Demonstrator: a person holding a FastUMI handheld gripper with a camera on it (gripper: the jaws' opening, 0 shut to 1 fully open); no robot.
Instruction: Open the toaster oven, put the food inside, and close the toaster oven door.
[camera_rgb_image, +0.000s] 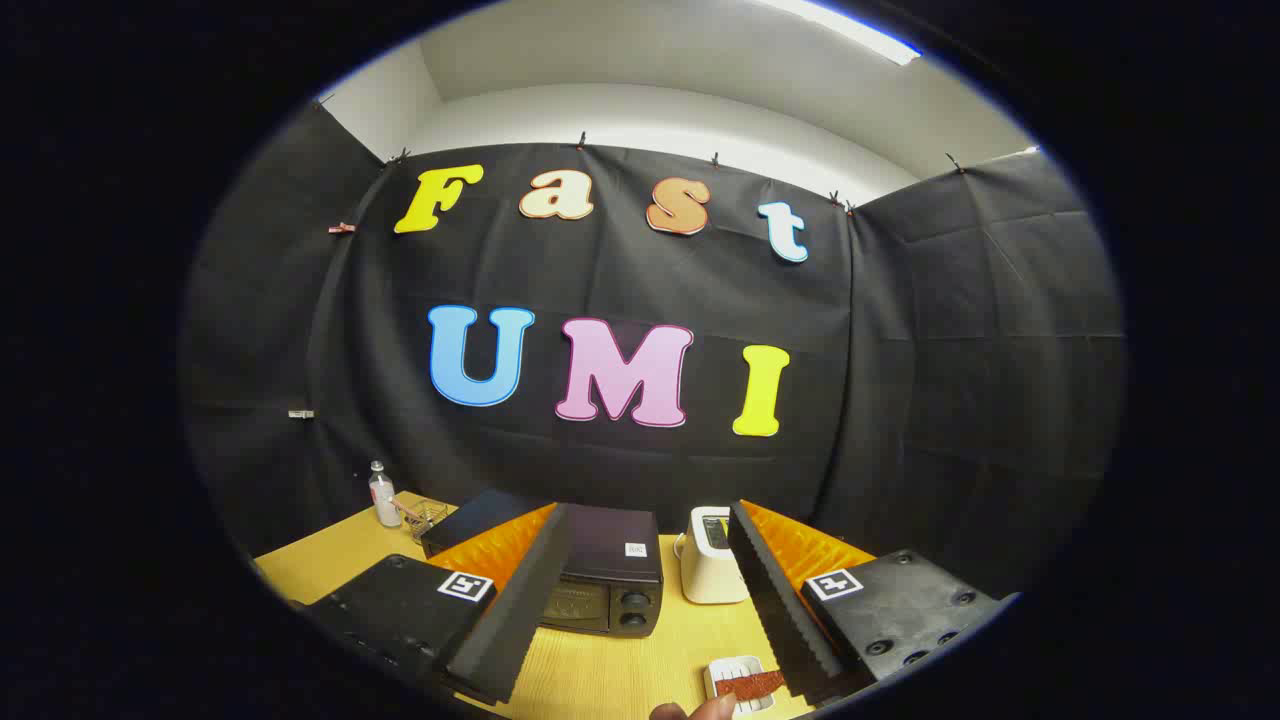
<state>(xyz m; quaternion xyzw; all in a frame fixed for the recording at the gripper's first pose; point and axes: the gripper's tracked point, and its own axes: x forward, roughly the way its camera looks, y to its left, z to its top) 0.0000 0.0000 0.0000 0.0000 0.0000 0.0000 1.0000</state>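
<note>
Gripper (650, 600) raised, spread before toaster oven (605, 575)

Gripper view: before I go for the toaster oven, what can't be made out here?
- toaster oven: left part of its door hidden behind a finger; handle unreadable.
- food on the white dish: partly covered by the other finger.
- fingertip: cut off below.
- gripper: jaws spread, holding nothing.

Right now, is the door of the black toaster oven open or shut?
Shut. The black toaster oven shows its door flat and upright against the front, beyond the open gripper, whose fingers hold nothing.
</note>
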